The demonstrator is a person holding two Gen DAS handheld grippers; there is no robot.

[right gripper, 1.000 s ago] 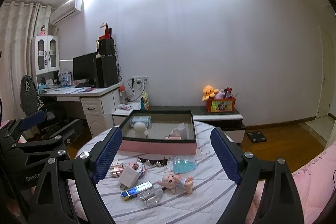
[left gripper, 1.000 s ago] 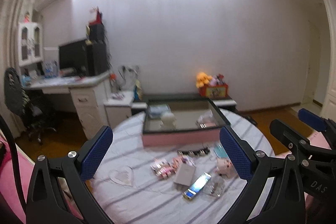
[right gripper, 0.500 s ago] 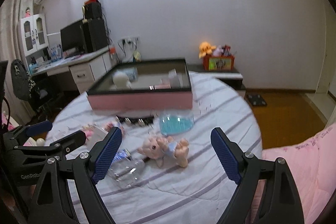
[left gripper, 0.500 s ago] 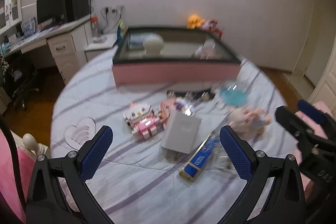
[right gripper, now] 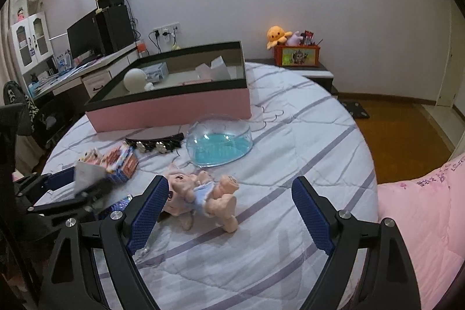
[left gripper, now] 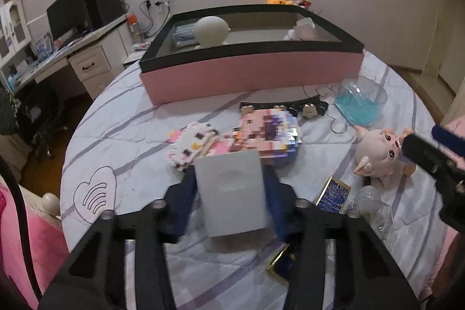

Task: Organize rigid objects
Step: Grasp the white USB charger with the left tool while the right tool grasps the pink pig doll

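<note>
Left gripper (left gripper: 231, 193) jaws closing around the grey box (left gripper: 232, 191) — right gripper (right gripper: 229, 211) spread wide over the pig doll (right gripper: 200, 196).

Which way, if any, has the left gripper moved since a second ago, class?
Yes. The left gripper has come down and forward toward the pink box, which now looms larger; its jaws are closing around the grey box.

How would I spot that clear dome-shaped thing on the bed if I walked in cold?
Find the big pink box with the black rim on the striped bedspread. Just in front of its right corner lies the clear plastic dome, beside the black strap. It alone is see-through, with a turquoise bottom.
</note>
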